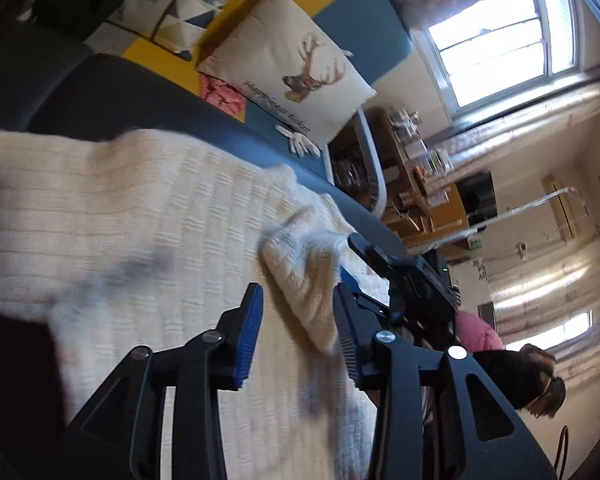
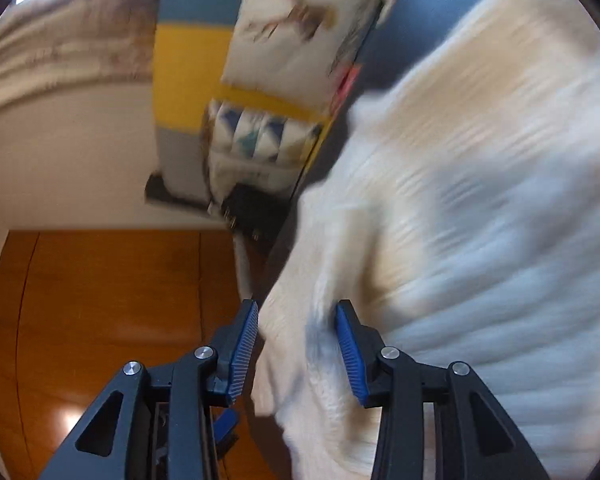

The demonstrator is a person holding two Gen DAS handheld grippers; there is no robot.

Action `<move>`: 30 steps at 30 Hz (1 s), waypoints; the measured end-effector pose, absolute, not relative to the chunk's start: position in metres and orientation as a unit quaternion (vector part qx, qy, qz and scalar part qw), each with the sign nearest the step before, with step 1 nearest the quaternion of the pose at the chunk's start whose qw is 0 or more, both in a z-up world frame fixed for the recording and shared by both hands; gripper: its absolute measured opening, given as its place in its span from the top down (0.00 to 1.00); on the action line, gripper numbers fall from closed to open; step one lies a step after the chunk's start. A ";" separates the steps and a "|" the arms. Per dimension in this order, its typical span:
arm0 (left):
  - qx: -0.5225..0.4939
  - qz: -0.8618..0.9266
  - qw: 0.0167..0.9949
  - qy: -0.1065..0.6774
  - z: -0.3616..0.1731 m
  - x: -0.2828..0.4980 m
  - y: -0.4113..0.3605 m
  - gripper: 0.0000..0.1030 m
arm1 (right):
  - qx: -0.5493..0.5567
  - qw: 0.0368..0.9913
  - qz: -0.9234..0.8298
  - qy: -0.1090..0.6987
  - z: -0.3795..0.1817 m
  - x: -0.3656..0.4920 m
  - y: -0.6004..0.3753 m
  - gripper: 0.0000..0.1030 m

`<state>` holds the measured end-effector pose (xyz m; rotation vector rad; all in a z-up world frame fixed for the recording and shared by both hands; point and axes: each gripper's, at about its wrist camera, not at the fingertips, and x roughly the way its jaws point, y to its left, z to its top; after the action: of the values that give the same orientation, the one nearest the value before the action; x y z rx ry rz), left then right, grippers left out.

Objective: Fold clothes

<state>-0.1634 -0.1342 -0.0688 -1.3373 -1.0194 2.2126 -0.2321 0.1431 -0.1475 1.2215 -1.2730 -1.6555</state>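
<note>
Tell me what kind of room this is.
Likely a home bedroom or living room: throw pillows, one with a deer print, lean on a blue and yellow padded backrest behind the cream knit sweater, with a curtained window and cluttered wooden shelves beyond.

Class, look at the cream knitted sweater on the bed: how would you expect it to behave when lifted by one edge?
The cream knitted sweater is probably floppy: one part already lies folded back on the rest. It likely sags and trails rather than keeping shape. Its fuzzy ribbed knit should grip, not slip, between the right gripper fingers.

Cream ribbed knit sweater (image 1: 148, 216) lies spread on dark blue sofa (image 1: 148, 92).
</note>
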 end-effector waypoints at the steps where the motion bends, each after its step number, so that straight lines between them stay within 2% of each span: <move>1: -0.474 0.783 0.172 -0.365 -0.073 -0.162 -0.143 0.57 | 0.476 0.402 -0.626 -0.468 -0.143 -0.229 0.123 0.60; 2: -0.474 0.782 0.165 -0.369 -0.077 -0.160 -0.151 0.57 | 0.471 0.446 -0.615 -0.448 -0.134 -0.219 0.111 0.60; 3: -0.477 0.780 0.162 -0.373 -0.083 -0.158 -0.156 0.57 | 0.467 0.448 -0.631 -0.428 -0.126 -0.216 0.108 0.60; 13: -0.509 0.741 0.143 -0.413 -0.132 -0.140 -0.178 0.57 | 0.472 0.322 -0.719 -0.395 -0.123 -0.133 0.192 0.60; 24: -0.505 0.682 0.165 -0.503 -0.144 -0.122 -0.152 0.57 | 0.441 0.262 -0.743 -0.430 -0.124 -0.106 0.252 0.60; 30: -0.500 0.670 0.124 -0.534 -0.154 -0.133 -0.148 0.57 | 0.431 0.247 -0.755 -0.427 -0.120 -0.095 0.265 0.60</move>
<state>-0.1330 -0.1480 -0.1539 -1.4580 -1.5569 1.9547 -0.0947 0.2655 -0.1200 1.1760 -1.1634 -2.0593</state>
